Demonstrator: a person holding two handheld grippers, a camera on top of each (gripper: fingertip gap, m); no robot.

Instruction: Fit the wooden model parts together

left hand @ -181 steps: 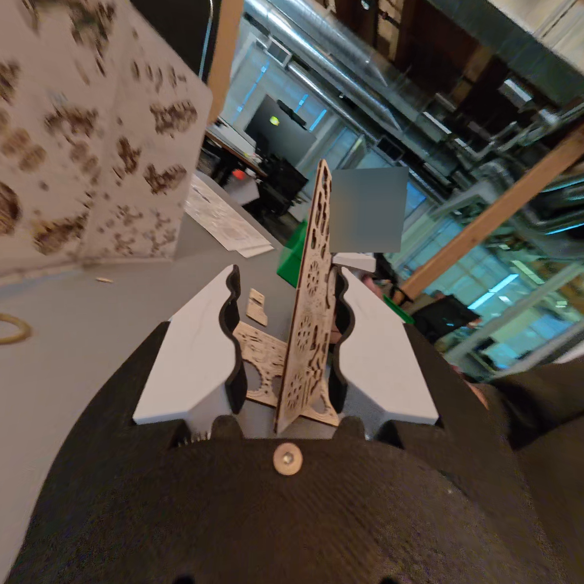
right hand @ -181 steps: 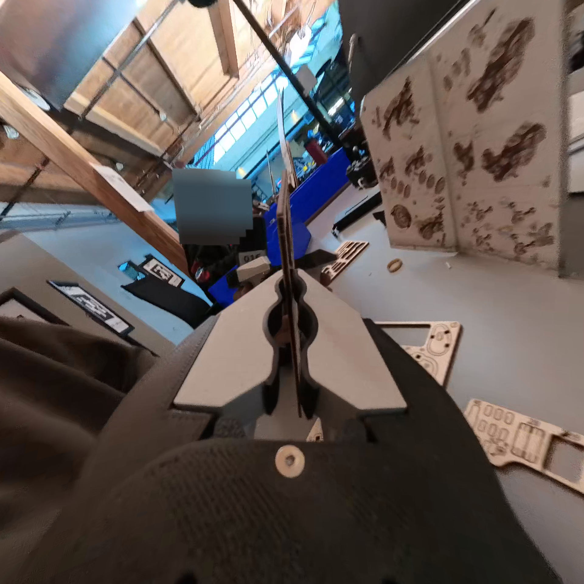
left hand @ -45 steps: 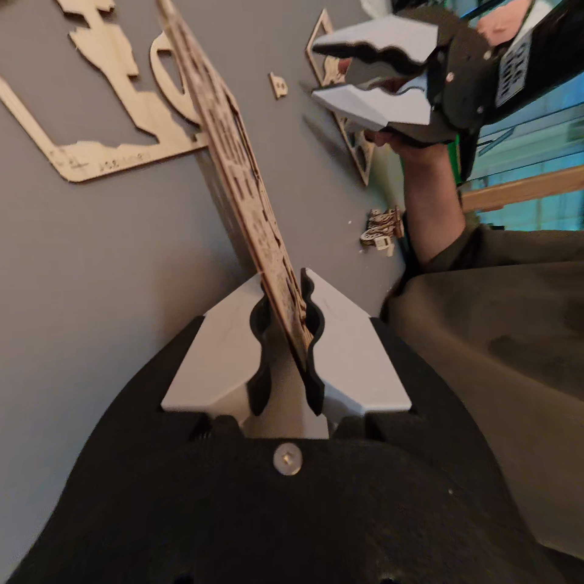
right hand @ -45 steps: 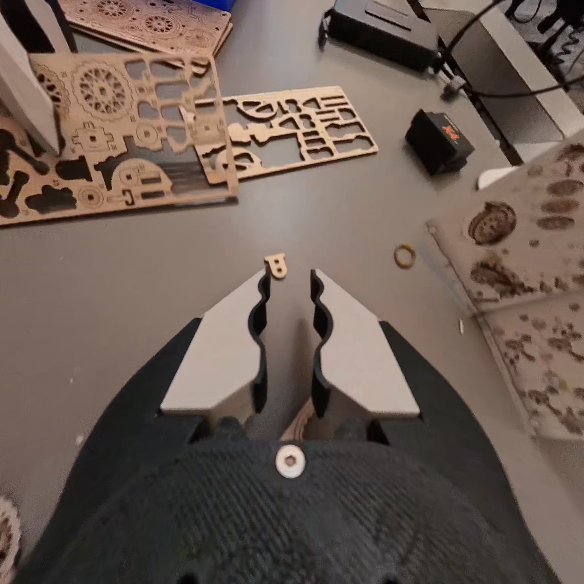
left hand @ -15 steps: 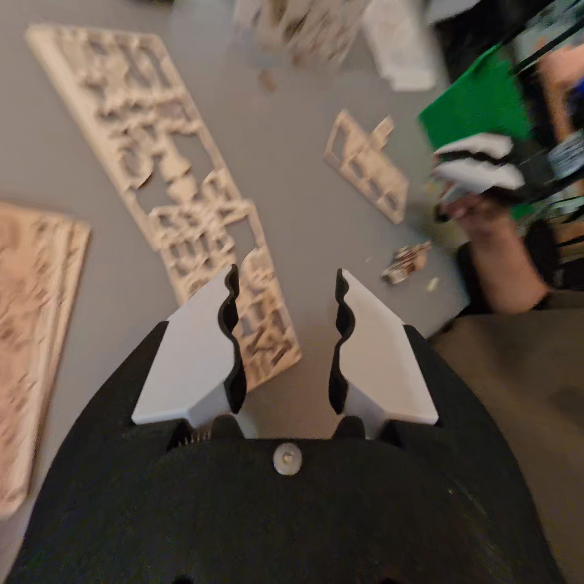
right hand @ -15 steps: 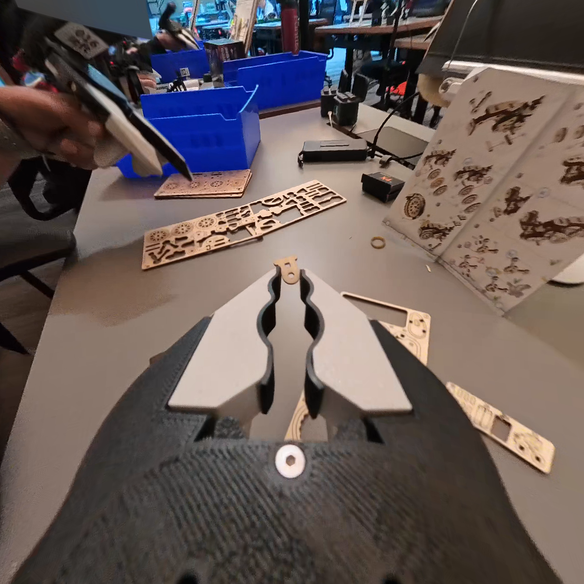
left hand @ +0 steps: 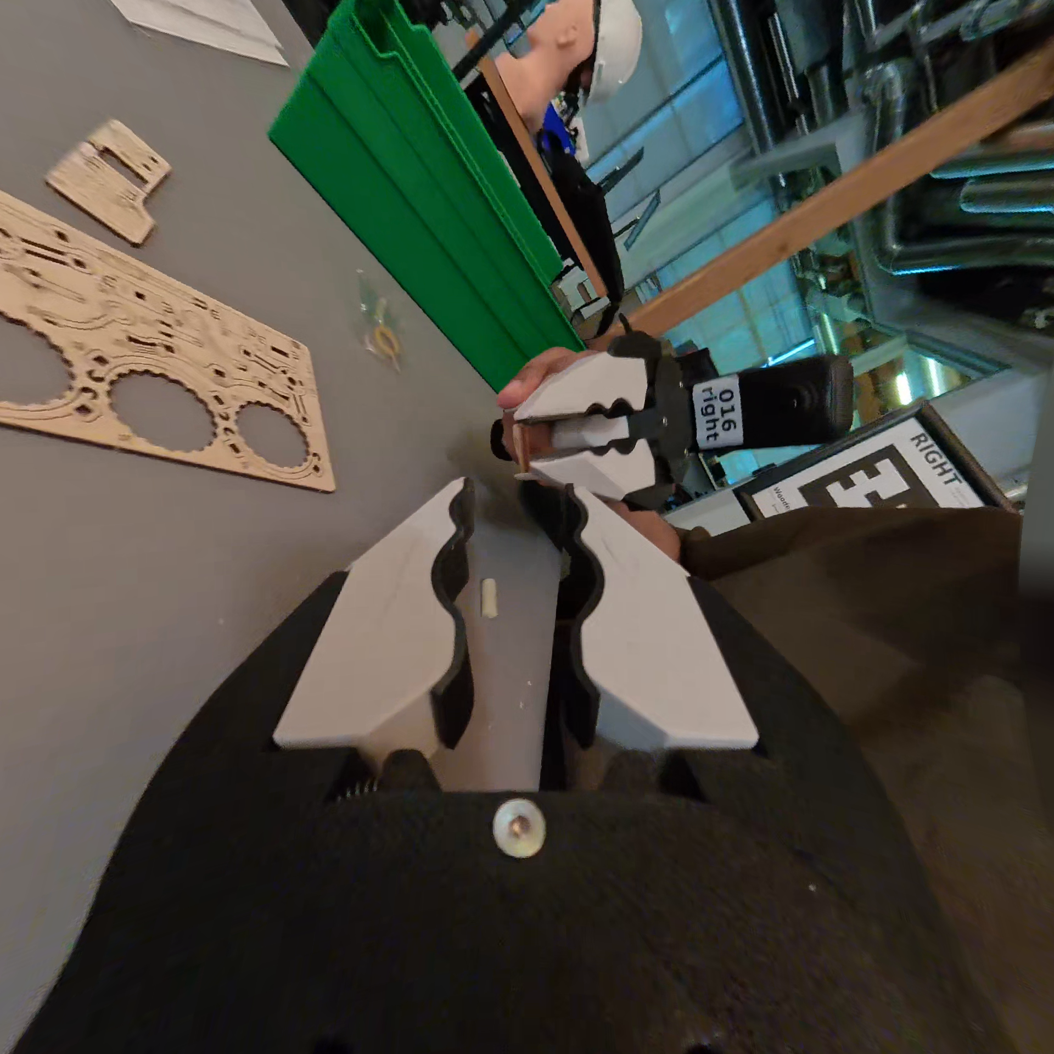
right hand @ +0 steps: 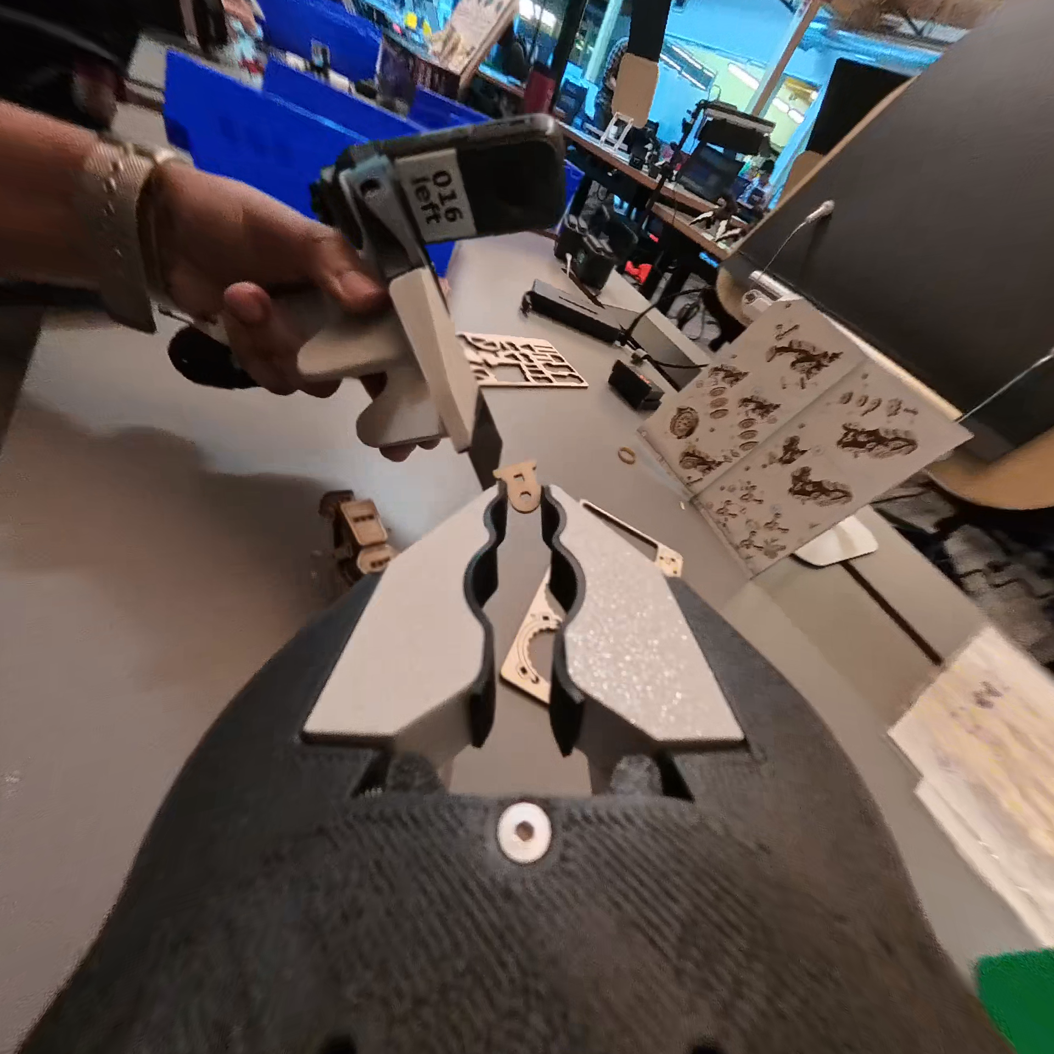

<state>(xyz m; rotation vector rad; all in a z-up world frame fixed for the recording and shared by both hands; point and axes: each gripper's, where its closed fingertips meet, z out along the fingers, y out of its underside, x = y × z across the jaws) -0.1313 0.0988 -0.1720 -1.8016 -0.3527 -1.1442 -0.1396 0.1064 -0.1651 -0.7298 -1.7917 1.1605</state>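
R gripper – fingers nearly closed, pinching small wooden tab, lifted off tabletop | L gripper – sheet released 1.5 s ago, fingers part-open, empty | sub-assembly near, on tabletop | judged next: join the 2.

Each gripper bears a printed white label; a framed sign bears print.

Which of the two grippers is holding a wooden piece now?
The right gripper: a small flat wooden tab sits pinched at its fingertips. The left gripper is open and empty.
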